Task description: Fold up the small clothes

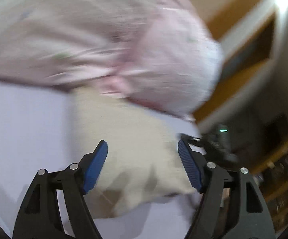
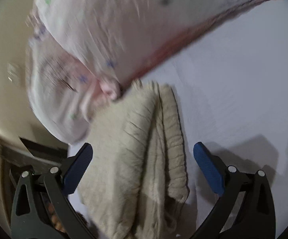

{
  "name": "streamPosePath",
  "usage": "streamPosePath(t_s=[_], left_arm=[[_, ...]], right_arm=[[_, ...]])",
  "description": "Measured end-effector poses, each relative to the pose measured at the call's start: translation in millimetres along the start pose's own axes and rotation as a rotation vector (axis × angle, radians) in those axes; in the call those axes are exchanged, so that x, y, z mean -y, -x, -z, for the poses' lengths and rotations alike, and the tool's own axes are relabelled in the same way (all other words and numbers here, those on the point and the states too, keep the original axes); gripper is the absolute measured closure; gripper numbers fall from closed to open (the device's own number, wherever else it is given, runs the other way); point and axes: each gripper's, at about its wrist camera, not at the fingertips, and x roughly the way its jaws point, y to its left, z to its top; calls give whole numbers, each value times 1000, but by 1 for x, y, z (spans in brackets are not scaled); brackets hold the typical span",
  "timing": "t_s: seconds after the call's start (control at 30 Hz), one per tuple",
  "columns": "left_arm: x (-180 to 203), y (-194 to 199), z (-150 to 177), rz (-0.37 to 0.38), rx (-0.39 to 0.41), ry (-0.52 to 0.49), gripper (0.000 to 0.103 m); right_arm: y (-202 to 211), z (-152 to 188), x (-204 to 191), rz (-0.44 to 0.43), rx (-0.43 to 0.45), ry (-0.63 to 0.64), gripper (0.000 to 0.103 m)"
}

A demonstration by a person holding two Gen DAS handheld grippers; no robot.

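L wrist view first: left gripper has jaws spread wide w/ nothing between the blue pads; the beige knit garment lies on the white surface directly under and ahead of the gap, from abt 6 o'clock up toward 12, where the pale pink printed garment overlaps its far end and fills the top half of frame, 9 through 2 o'clock. At 3 o'clock, just past the R pad, a dark blurred shape w/ a green light is prob the other gripper, can't confirm. Wood shelving sits off the surface edge at 1–3 o'clock. R wrist view: right gripper is likewise wide open and empty, pads straddling the same beige piece w/o touching it that I can see. Here its long axis is clear: ribbed folds run 6 to 12 o'clock, roughly parallel to the fingers, w/ the pink garment at 10–1 o'clock, its red-trimmed hem slanting up to the right. White surface bare at 2–4 o'clock. Judgement: both grippers look abt equally near the beige piece, near end closest; a grab would go for that near edge. Hard to read: heavy motion blur in both views, so garment type, corners and layer count are unclear; the beige piece's near end is cut off by the frame edge; whether the pink one rests flat or is lifted can't be told.
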Motion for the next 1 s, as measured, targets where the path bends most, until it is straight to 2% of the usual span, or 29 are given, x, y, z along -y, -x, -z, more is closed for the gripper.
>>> streamPosePath(t_s=[0.07, 0.17, 0.23, 0.3, 0.33, 0.37, 0.4, 0.43, 0.5, 0.57, 0.63, 0.7, 0.77, 0.8, 0.83, 0.87, 0.9, 1.0], left_arm=[[-23, -6, 5, -73, -53, 52, 26], [-29, -24, 17, -171, -118, 45, 20], [-31, -33, 22, -175, -132, 54, 18], [-32, -39, 20, -156, -135, 56, 18], [-33, -43, 21, -134, -143, 65, 18], [-33, -49, 22, -110, -157, 82, 18], [-36, -57, 23, -57, -181, 117, 23], [-36, -62, 23, -36, -186, 133, 23], [-30, -67, 19, -74, -185, 99, 44], [-22, -55, 15, -65, -162, 56, 59], [-20, -25, 15, -39, -123, 8, 61], [-19, 5, 18, -69, -67, -43, 61], [-28, 35, 22, -134, -16, -68, 58], [-35, 41, 24, -184, -8, -75, 54], [-42, 42, 24, -245, -6, -82, 52], [-53, 43, 26, -331, -15, -82, 48], [-63, 46, 29, -358, -24, -59, 44], [-70, 70, 35, -367, 41, -38, 38]], right_arm=[[-7, 0, -6, 31, -2, 42, 2], [-14, 3, -9, 23, -17, 63, 2], [-18, 7, -14, 22, -19, 94, 5], [-20, 13, -19, 46, -11, 137, 20], [-21, 16, -20, 60, -6, 152, 24], [-20, 17, -21, 76, 4, 160, 42], [-20, 20, -20, 59, -1, 159, 60], [-21, 21, -17, 31, -12, 141, 62], [-20, 25, -21, 19, 18, 143, 67], [-16, 29, -35, 13, 48, 162, 70], [-8, 32, -50, -33, 55, 193, 71], [-11, 41, -76, -81, 41, 254, 72], [-32, 52, -104, -75, 10, 338, 70], [-43, 55, -111, -54, -5, 365, 65], [-57, 58, -118, -6, -28, 397, 63], [-73, 61, -123, 90, -42, 430, 58], [-79, 62, -125, 148, -34, 440, 47], [-57, 66, -127, 117, 93, 411, 43]])
